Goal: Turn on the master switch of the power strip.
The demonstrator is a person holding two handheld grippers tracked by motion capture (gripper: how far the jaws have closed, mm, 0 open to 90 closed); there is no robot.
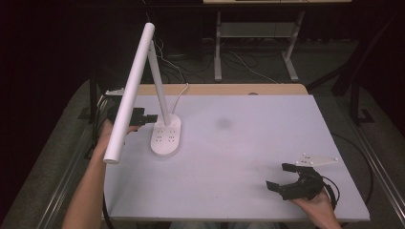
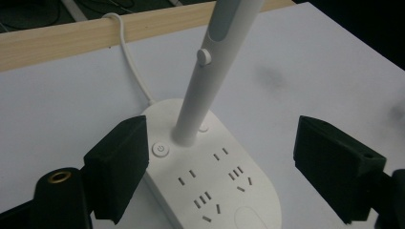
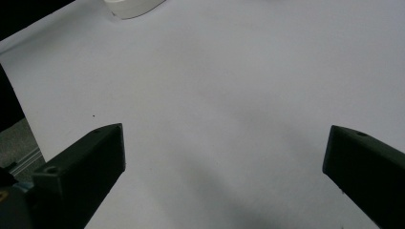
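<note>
A white desk lamp stands at the table's left. Its oval base (image 1: 166, 137) carries several sockets, a slim stem (image 1: 160, 90) rises from it, and a long tube head (image 1: 130, 95) slants down towards the front. My left gripper (image 1: 143, 118) is just left of the base, partly hidden by the head. In the left gripper view it (image 2: 222, 143) is open, its jaws on either side of the base (image 2: 224, 191), near the power button (image 2: 161, 149) and stem (image 2: 210, 71). My right gripper (image 1: 278, 176) is open over bare table at the front right, holding nothing (image 3: 224, 152).
The white table board (image 1: 286, 129) has a wooden strip (image 1: 229, 89) along its far edge. The lamp's white cable (image 2: 131, 62) runs over that strip. A faint dark smudge (image 1: 223, 124) marks the board's middle. Table legs and cables (image 1: 248, 62) lie on the floor behind.
</note>
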